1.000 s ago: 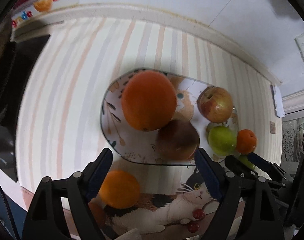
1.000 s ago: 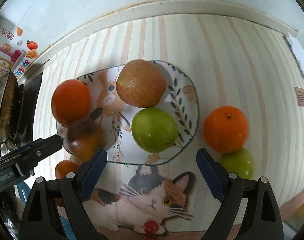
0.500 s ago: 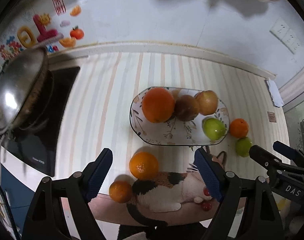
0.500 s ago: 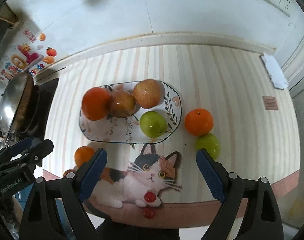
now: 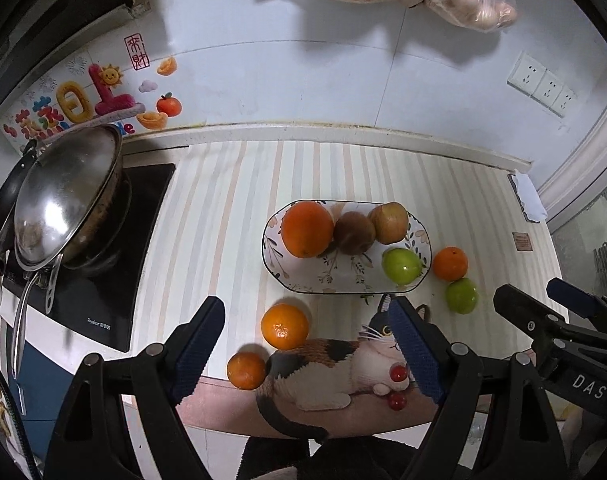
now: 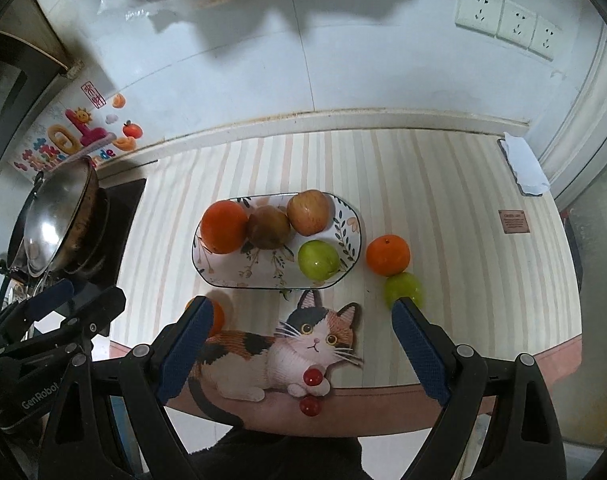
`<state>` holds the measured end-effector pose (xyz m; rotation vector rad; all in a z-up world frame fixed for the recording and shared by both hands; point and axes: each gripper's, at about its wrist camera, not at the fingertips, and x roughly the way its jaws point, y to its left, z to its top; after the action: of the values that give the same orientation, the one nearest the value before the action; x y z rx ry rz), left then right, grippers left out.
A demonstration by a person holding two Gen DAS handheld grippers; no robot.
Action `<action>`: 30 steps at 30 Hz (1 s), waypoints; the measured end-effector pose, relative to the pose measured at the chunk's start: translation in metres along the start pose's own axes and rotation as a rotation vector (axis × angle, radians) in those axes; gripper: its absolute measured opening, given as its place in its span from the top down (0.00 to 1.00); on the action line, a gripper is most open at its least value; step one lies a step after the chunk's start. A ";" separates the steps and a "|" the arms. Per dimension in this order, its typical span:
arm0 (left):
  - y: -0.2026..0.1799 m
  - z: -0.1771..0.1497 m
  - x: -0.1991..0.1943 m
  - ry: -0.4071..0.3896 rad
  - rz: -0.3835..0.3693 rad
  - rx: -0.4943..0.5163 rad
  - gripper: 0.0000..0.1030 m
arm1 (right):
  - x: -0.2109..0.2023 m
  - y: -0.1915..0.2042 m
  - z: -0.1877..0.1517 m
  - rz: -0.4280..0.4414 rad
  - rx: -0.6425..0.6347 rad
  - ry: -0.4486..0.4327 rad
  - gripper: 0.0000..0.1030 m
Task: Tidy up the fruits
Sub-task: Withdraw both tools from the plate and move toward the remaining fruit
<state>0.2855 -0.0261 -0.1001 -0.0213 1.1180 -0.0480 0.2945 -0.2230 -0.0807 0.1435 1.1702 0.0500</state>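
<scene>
Left gripper (image 5: 309, 344) and right gripper (image 6: 297, 346) both spread wide, empty, above the counter, touching no fruit.

plate (image 6: 353, 240) mid-counter (image 6: 443, 184), holding four fruits | two fruits (image 6: 388, 255) touching, just right of plate | two more (image 5: 284, 327) before plate's left end | cat mat (image 6: 303, 344) at front edge | wok (image 5: 63, 200) on stove (image 5: 115, 280), far left

In the right wrist view, the left finger (image 6: 185, 344) covers most of a small orange (image 6: 217, 316); the right fingertip (image 6: 407, 316) overlaps the green apple (image 6: 403, 286).
</scene>
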 end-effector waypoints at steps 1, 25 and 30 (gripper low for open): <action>0.000 0.000 -0.001 -0.001 0.000 0.001 0.19 | -0.003 0.001 -0.001 -0.002 0.000 -0.005 0.10; 0.032 -0.027 0.151 0.334 0.055 -0.097 0.13 | 0.124 -0.082 -0.028 0.018 0.288 0.216 0.10; 0.033 -0.027 0.188 0.398 0.066 -0.125 0.13 | 0.160 -0.122 -0.021 0.010 0.414 0.220 0.10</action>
<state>0.3438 -0.0022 -0.2825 -0.0896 1.5180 0.0807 0.3334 -0.3236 -0.2519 0.5199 1.3888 -0.1730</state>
